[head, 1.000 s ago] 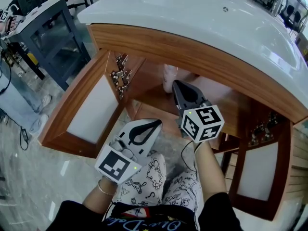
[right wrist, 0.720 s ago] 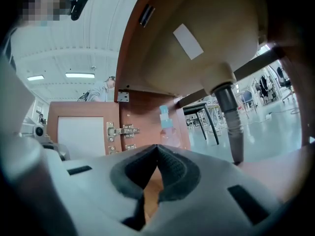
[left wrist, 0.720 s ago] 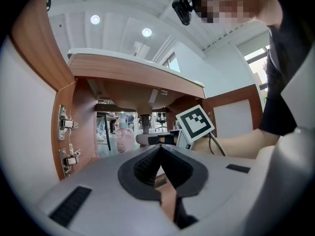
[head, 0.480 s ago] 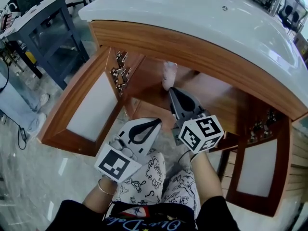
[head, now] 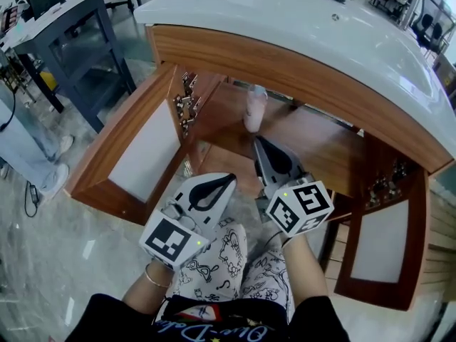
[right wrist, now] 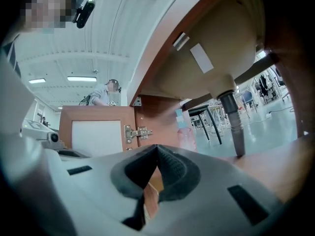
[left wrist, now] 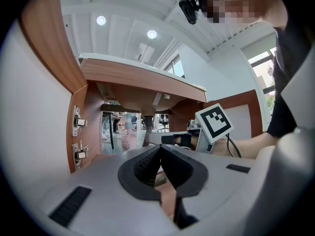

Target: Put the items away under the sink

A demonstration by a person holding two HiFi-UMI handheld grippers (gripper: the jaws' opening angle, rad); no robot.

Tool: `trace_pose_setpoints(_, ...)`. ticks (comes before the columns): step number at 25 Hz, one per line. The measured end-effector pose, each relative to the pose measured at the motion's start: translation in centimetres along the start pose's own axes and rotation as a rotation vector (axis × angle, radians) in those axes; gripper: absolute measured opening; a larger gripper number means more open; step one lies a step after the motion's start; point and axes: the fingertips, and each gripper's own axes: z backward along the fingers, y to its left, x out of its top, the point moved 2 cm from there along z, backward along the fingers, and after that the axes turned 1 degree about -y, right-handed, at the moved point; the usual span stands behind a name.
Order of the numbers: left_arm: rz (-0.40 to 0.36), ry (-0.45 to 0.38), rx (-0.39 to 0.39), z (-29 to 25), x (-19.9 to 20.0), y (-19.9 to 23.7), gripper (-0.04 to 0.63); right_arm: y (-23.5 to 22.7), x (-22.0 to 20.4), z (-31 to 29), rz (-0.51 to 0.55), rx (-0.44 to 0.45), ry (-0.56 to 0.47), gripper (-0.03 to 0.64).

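Both cabinet doors stand swung wide under the white sink top (head: 299, 27), the left door (head: 139, 155) out at nine o'clock and the right door (head: 377, 251) at four. The bottle (head: 254, 110), pale pink with a light cap, stands upright on the wooden cabinet floor (head: 320, 144), toward the back and left of middle, near the left wall's hinges (head: 187, 105). The right gripper (head: 261, 144) points level into the opening with the bottle at its twelve o'clock, close but apart from it. Its jaws are pressed together with nothing in them, as its own view shows, where the bottle (right wrist: 186, 132) stands just left of the drain pipe (right wrist: 231, 122). The left gripper (head: 226, 182) sits at the right one's seven o'clock, outside the cabinet edge above the person's knees. Its jaws are likewise closed tip to tip and empty, and the bottle (left wrist: 127, 135) shows far ahead of it.
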Motion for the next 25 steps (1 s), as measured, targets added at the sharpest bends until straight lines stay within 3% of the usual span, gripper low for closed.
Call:
trace_pose_setpoints(12,-0.034,-0.006,0.017,1.1,1.1,-1.1,0.009,1.8,0.8,2.6,-0.016,0.025,-0.019,0.006)
trace_pose_setpoints(25,-0.006,0.025,0.017,1.8,0.6,-4.0,0.009,2.8,1.2,7.7,-0.042,0.013,-0.040,0.006)
